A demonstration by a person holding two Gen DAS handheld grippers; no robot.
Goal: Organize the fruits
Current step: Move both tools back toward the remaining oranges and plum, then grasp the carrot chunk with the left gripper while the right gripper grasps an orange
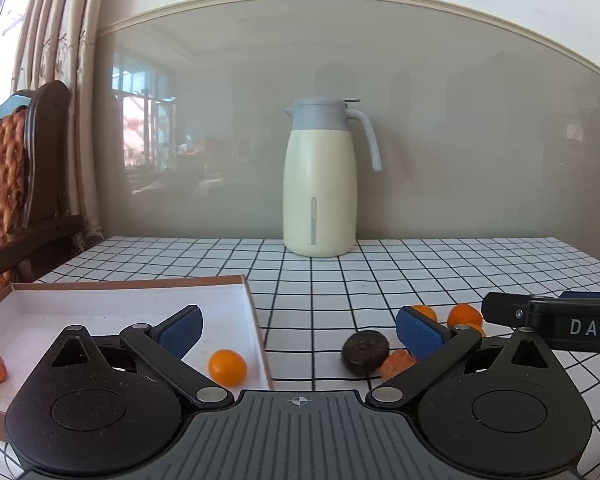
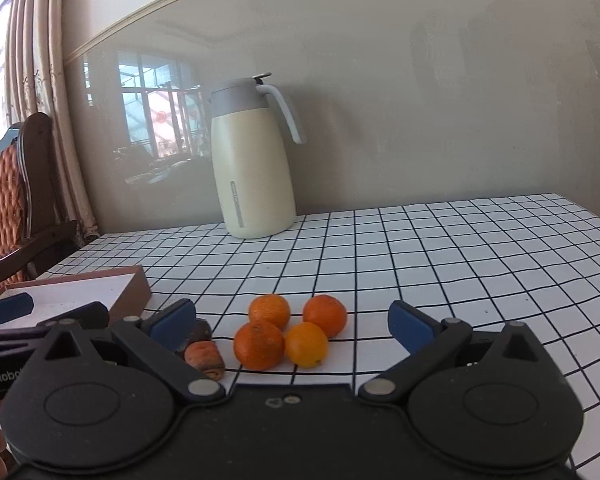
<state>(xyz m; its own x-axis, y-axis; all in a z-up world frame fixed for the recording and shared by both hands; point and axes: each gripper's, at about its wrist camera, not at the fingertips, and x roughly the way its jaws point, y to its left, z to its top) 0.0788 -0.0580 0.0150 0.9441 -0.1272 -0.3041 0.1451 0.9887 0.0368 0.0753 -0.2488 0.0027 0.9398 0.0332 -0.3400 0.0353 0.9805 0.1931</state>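
Oranges [image 2: 288, 330] round, bright, clustered

Both wrist cameras sit low over the black-gridded white tablecloth [image 1: 420, 264], facing the wall. The left view looks over the shallow brown-rimmed cardboard tray [image 1: 256, 320]; the right view, further right, sits close on the cluster of oranges [image 2: 290, 330]. Both share the cream thermos jug with grey lid [image 1: 320, 184] and the tray.

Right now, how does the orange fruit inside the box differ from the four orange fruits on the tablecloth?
The boxed fruit lies alone inside the box; the four fruits sit clustered, touching, on the tablecloth. The boxed fruit looks smooth and bright; two of the four look darker and rougher. All are small, round and orange.
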